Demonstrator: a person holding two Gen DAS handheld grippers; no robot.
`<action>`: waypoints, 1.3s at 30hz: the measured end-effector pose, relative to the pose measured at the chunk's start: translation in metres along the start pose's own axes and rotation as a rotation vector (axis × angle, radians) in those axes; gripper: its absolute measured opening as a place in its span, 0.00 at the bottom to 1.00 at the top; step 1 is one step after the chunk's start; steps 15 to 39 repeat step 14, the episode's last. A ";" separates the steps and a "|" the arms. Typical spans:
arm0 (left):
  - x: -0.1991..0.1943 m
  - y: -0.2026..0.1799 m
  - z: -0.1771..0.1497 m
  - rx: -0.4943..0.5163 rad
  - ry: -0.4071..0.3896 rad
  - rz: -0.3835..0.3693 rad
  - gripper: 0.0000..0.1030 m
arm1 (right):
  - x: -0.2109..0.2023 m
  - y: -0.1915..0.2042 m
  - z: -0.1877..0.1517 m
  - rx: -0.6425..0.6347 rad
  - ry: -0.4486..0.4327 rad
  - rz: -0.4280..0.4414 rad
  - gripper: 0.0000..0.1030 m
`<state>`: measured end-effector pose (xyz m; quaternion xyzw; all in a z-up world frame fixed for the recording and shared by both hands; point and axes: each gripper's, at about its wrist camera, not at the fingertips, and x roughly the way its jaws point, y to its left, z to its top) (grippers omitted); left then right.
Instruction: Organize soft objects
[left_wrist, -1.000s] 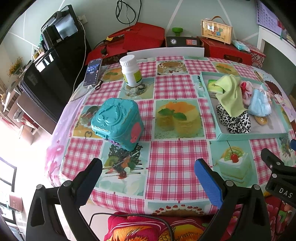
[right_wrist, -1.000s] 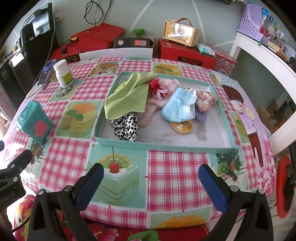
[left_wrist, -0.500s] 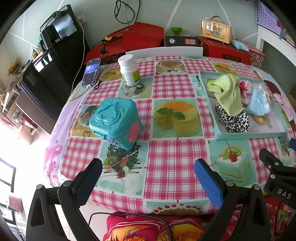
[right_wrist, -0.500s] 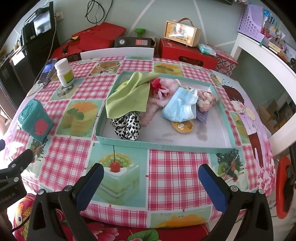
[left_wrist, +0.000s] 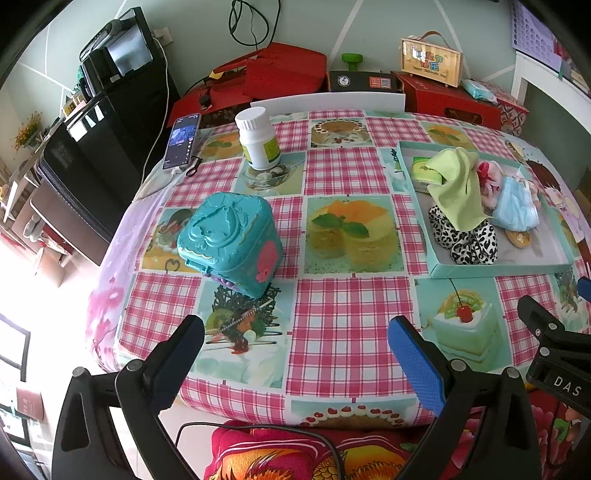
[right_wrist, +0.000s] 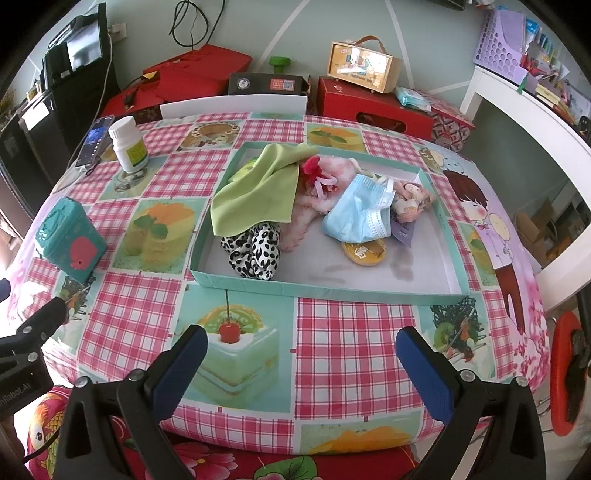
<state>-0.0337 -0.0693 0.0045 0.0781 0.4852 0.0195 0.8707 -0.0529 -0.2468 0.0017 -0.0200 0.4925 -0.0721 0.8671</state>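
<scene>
A shallow teal tray on the table holds a green cloth, a black-and-white spotted scrunchie, a pink fluffy item, a blue face mask, a small doll and a yellow tag. My left gripper is open and empty over the table's near edge. My right gripper is open and empty, in front of the tray.
A teal plastic box stands left of centre. A white pill bottle and a phone are at the back left. Red boxes and a white desk lie beyond the table.
Both grippers have drawn back a little from the table, so more of the near edge shows. Nothing on the table has moved.
</scene>
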 end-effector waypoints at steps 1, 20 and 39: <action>0.000 -0.001 0.000 0.000 0.000 -0.001 0.97 | 0.000 0.000 0.000 0.000 0.000 0.000 1.00; -0.003 -0.001 0.001 0.002 -0.014 -0.033 0.97 | 0.001 0.000 0.000 -0.001 0.001 0.001 1.00; -0.003 -0.001 0.001 0.002 -0.014 -0.033 0.97 | 0.001 0.000 0.000 -0.001 0.001 0.001 1.00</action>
